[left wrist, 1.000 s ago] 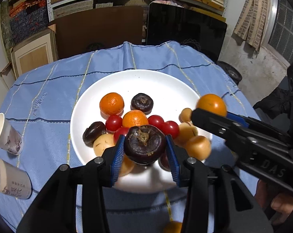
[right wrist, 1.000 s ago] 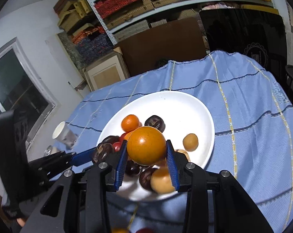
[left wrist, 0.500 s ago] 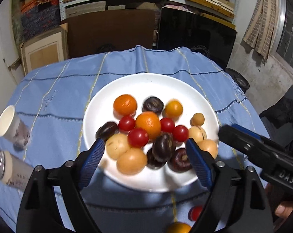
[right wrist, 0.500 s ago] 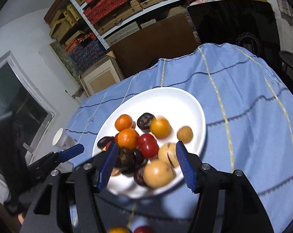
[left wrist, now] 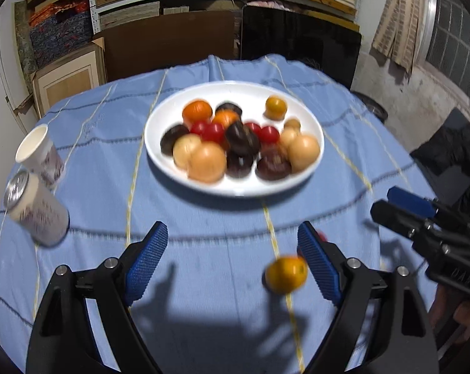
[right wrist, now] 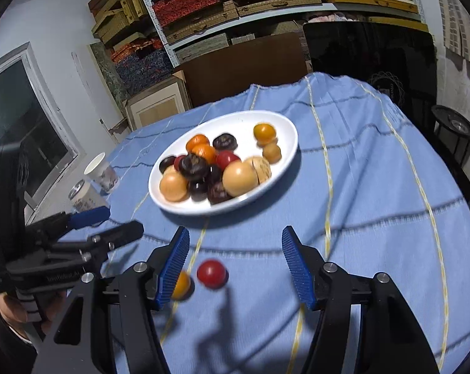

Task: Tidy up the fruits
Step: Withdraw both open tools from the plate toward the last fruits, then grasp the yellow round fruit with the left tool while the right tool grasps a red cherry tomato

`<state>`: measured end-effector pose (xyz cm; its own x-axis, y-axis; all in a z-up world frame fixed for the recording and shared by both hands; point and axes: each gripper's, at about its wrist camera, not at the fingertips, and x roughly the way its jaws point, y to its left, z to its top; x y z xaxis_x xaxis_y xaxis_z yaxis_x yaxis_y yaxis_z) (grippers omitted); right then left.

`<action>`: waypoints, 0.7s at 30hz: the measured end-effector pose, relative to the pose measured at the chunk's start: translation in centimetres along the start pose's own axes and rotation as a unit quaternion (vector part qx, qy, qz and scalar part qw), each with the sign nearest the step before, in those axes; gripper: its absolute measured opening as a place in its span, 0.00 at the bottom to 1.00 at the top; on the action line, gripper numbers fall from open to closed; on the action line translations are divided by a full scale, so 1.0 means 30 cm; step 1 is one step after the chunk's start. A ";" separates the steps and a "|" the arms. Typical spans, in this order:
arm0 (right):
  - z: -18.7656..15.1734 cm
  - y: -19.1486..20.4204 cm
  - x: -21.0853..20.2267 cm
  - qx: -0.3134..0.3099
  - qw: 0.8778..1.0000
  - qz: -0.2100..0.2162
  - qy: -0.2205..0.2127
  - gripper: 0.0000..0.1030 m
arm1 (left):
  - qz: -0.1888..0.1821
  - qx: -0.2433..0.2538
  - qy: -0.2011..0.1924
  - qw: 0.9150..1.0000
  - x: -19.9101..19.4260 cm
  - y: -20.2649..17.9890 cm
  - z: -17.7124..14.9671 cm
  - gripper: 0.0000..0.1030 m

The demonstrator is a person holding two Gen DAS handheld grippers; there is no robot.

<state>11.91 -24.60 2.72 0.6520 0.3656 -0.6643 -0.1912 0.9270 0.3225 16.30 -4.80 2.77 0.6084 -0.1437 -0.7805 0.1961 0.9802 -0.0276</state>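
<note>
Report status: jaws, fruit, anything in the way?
Left gripper and right gripper open, empty. Orange fruit and red tomato loose on cloth, off white plate. Path clear.

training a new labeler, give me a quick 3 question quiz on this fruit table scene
1. True or false: the left gripper holds a fruit.
2. Which two loose fruits lie on the tablecloth in front of the plate? A) orange fruit and red tomato B) two dark plums C) none
3. Fill in: beside the paper cup stands a ____.

Key: 1 false, both grippers are open and empty, right gripper too. 2 A. 3 can.
</note>
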 end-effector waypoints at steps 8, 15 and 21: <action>-0.082 -0.013 0.012 0.013 1.000 -0.006 0.009 0.61 | -0.005 0.013 0.025 1.000 0.031 -0.059 -0.098 0.81; -0.092 -0.041 0.027 0.029 1.000 0.003 0.006 0.61 | -0.018 0.021 0.044 0.999 0.091 -0.103 -0.117 0.70; -0.103 -0.051 0.053 0.024 1.000 -0.001 0.017 0.61 | -0.033 0.025 0.059 0.997 0.149 -0.116 -0.122 0.46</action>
<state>10.97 -25.17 -0.93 0.6268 0.3674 -0.6871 -0.1535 0.9228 0.3534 15.50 -8.35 -2.91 0.4986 -0.1886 -0.8461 0.2736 0.9604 -0.0529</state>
